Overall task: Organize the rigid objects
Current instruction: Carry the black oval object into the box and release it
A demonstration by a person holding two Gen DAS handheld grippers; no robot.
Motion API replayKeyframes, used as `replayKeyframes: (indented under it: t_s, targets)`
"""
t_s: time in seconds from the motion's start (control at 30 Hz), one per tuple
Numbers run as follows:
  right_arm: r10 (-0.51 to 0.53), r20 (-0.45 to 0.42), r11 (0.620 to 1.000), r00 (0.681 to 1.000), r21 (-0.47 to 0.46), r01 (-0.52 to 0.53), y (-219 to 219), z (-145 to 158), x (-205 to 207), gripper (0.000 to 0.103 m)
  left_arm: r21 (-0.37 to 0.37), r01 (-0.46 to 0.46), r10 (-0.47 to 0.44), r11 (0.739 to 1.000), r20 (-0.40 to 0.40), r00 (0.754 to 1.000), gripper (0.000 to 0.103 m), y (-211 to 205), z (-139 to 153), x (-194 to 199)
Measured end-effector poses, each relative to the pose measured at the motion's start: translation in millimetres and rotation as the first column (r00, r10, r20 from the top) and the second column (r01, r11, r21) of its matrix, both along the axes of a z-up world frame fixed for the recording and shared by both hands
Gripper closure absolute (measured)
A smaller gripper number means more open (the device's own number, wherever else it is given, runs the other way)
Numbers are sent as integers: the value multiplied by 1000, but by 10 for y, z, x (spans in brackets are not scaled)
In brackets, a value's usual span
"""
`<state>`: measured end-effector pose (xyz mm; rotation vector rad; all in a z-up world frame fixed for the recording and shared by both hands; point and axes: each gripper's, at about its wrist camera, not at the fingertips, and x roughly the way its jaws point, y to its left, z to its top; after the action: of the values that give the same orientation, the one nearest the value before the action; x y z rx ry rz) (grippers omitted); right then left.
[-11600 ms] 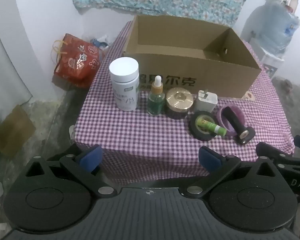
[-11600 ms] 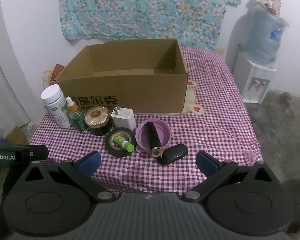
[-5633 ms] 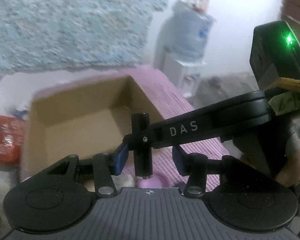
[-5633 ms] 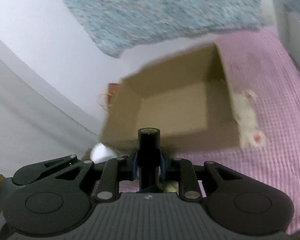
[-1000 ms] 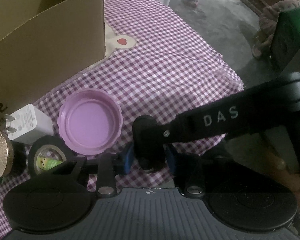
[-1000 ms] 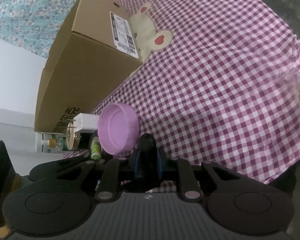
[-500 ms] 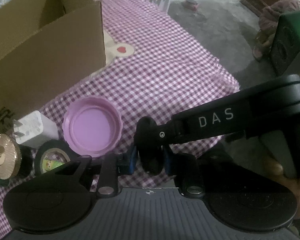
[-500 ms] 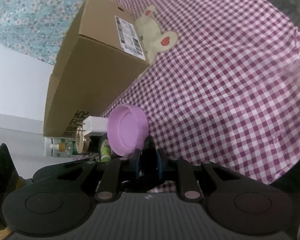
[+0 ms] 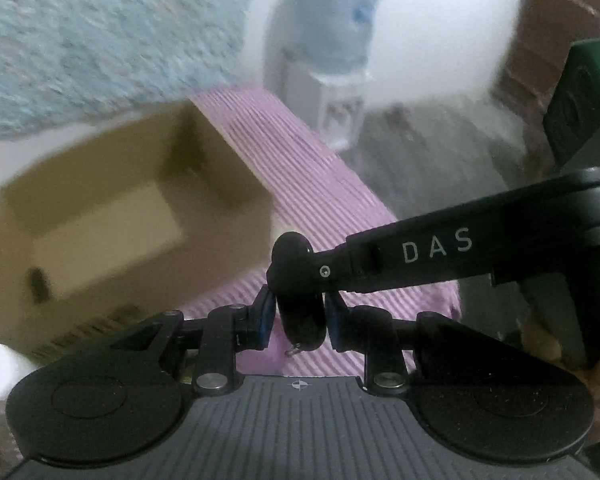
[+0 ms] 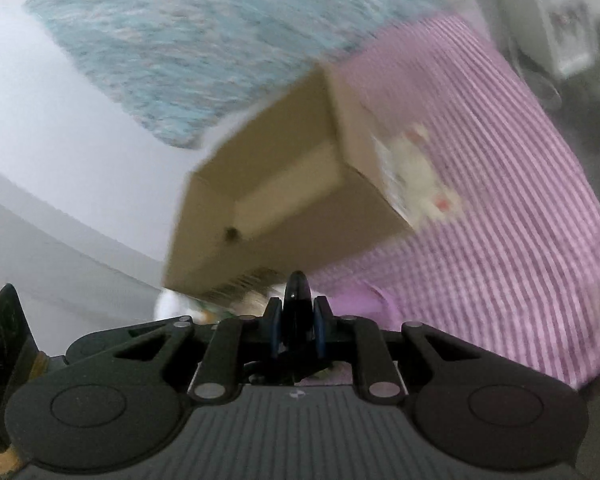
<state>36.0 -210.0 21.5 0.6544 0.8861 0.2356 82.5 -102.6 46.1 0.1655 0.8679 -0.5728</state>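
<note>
Both grippers hold one small black oval object, perhaps a key fob, lifted above the table. In the left wrist view my left gripper point(image 9: 299, 318) is shut on the black object point(image 9: 300, 308), and the right gripper's arm marked DAS point(image 9: 440, 250) reaches in from the right onto it. In the right wrist view my right gripper point(image 10: 296, 330) is shut on the same black object point(image 10: 296, 304), seen edge-on. The open cardboard box point(image 9: 112, 216) lies ahead to the left; it also shows in the right wrist view point(image 10: 284, 216). Both views are motion-blurred.
The purple checked tablecloth point(image 10: 500, 200) covers the table. A purple lid point(image 10: 364, 300) and other small items lie blurred by the box's near side. A water dispenser point(image 9: 332, 60) stands beyond the table. A floral cloth point(image 10: 220, 40) hangs on the wall.
Both grippers have lifted the black object off the table and tilted up toward the box. The view swung from the tabletop to the box opening and wall.
</note>
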Motion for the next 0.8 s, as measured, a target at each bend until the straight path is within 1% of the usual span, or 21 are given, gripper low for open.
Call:
replayKeyframes:
  t_s: [0.1, 0.17, 0.27, 0.37, 0.47, 0.6, 0.73, 0.8]
  targets:
    - [72, 55, 997, 996, -19, -71, 206, 268, 264, 85, -14, -69, 69, 998, 44, 997, 77, 247, 204, 89]
    - [134, 92, 991, 987, -39, -131, 393, 436, 493, 85, -20, -116, 117, 993, 65, 991, 77, 431, 328, 188]
    - [209, 118, 978, 971, -48, -205, 648, 577, 845, 85, -16, -189, 190, 982, 68, 979, 77, 673, 424, 401]
    - [270, 104, 963, 957, -41, -267, 922, 621, 1279, 85, -15, -257, 258, 966, 30, 966, 77, 913, 392, 698]
    - [314, 51, 949, 948, -36, -312, 1144, 523, 1682, 85, -14, -306, 305, 952, -52, 951, 77, 1137, 262, 1010]
    - [351, -51, 936, 935, 2, -351, 1350, 249, 2125, 85, 24, -357, 356, 934, -156, 921, 77, 1298, -18, 1374]
    - [373, -169, 928, 912, 75, -366, 1429, -116, 2475, 85, 100, -376, 389, 921, -201, 899, 77, 1359, -245, 1498]
    - [373, -218, 928, 902, 104, -359, 1453, -293, 2584, 85, 124, -381, 400, 916, -212, 892, 75, 1433, -327, 1520]
